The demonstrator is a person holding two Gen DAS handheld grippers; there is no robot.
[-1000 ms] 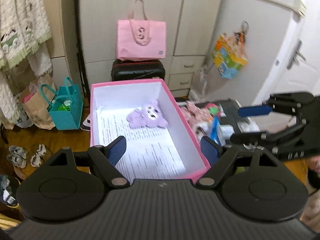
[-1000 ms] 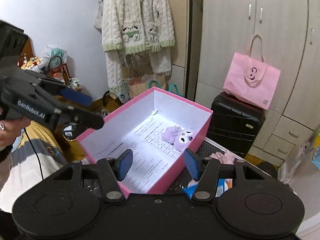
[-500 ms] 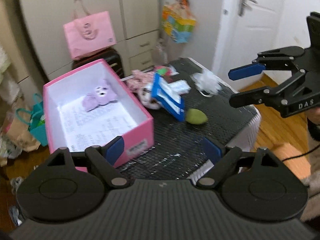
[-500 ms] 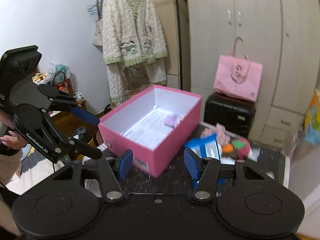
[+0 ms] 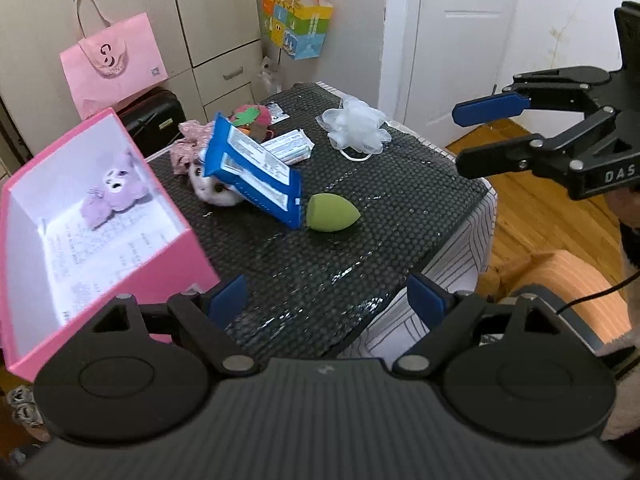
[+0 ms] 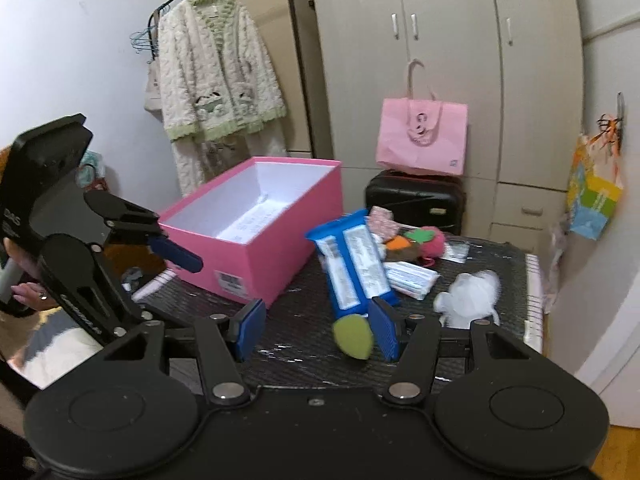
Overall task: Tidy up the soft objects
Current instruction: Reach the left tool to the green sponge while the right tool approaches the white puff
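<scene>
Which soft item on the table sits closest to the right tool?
The green egg-shaped sponge, right by the right tool. The white mesh puff and pink plush pile lie farther back.

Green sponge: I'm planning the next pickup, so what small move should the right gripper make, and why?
Probably ease the right gripper forward and down around the green sponge. Its jaws are open and empty, and the sponge lies loose on the table, outside the pink box.

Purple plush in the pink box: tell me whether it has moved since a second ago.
No. The purple plush still lies near the far end wall of the pink box, on the printed paper.
</scene>
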